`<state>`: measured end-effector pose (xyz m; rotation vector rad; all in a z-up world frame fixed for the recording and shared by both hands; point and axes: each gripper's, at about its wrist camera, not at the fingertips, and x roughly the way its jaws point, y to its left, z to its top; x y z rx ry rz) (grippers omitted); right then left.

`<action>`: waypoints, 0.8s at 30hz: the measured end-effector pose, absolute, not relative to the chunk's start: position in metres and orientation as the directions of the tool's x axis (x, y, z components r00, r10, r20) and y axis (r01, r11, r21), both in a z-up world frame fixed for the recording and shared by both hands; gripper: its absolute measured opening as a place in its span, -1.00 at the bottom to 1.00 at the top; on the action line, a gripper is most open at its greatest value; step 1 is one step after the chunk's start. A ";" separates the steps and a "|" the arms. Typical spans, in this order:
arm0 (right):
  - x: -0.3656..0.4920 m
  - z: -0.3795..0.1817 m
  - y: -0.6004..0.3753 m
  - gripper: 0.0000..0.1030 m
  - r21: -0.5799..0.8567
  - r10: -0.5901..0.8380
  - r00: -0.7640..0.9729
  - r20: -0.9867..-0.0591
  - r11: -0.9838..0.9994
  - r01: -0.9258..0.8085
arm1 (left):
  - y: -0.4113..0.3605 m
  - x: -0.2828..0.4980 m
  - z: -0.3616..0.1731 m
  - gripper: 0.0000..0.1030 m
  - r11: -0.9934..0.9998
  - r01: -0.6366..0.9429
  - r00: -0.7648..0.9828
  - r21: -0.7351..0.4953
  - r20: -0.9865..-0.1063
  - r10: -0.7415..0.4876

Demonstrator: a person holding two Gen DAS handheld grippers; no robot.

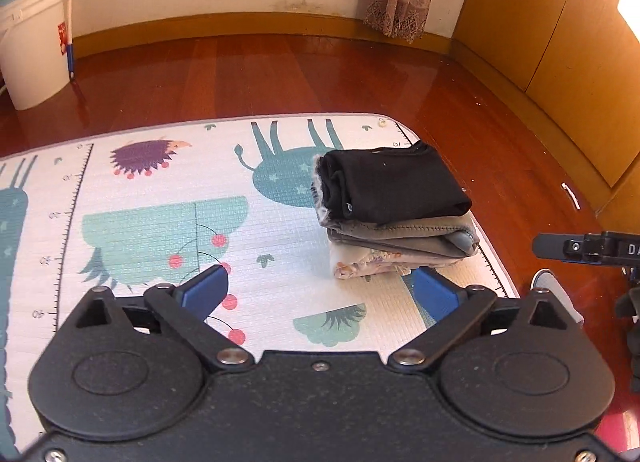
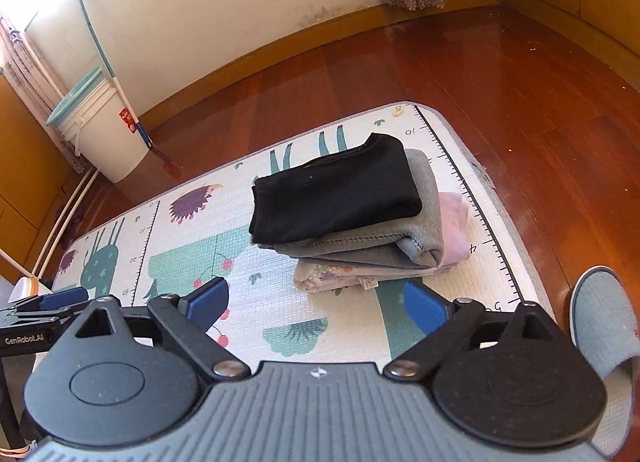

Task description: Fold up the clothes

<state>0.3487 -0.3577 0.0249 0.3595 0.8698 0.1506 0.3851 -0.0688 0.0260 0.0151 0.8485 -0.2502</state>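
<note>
Left wrist view: left gripper (image 1: 318, 292) spread wide, nothing between its blue pads. Folded clothes stack (image 1: 396, 213), black on grey on floral, sits right of centre on the play mat (image 1: 160, 197).

Right wrist view: right gripper (image 2: 316, 302) equally wide, empty. Stack (image 2: 352, 213) at centre; grey slipper (image 2: 604, 322) lower right.

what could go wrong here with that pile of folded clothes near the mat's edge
1. The stack looks uneven: the black garment sits offset on the grey one, so a nudge might slide it off.
2. The pile sits close to the play mat's corner, so pushed clothes could spill onto the wooden floor.
3. Both the left gripper and right gripper are open and empty close by; a low sweep might snag the floral bottom layer.
</note>
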 end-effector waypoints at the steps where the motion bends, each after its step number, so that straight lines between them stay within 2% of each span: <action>1: 0.338 0.039 -0.354 1.00 0.341 0.265 0.629 -0.731 0.940 0.001 | -0.072 0.379 0.039 0.99 0.977 0.205 0.644 -0.062 -0.743 -0.183; 4: 0.303 0.074 -0.339 1.00 0.202 0.186 0.578 -0.795 0.979 -0.037 | -0.078 0.348 0.079 0.99 0.973 0.207 0.666 -0.101 -0.714 -0.216; 9: 0.253 0.096 -0.332 1.00 0.089 0.072 0.560 -0.826 0.996 0.003 | -0.097 0.290 0.121 0.99 0.978 0.191 0.702 -0.079 -0.686 -0.192; 15: 0.209 0.118 -0.334 1.00 0.088 0.020 0.598 -0.801 0.993 0.084 | -0.112 0.244 0.127 0.99 0.975 0.208 0.701 -0.082 -0.682 -0.207; 20: 0.189 0.133 -0.332 1.00 0.066 -0.014 0.650 -0.760 0.993 0.098 | -0.120 0.224 0.129 0.99 0.974 0.228 0.729 -0.021 -0.659 -0.184; 24: 0.188 0.137 -0.334 1.00 0.061 -0.032 0.664 -0.747 0.991 0.117 | -0.110 0.225 0.125 0.99 0.978 0.204 0.717 -0.050 -0.672 -0.185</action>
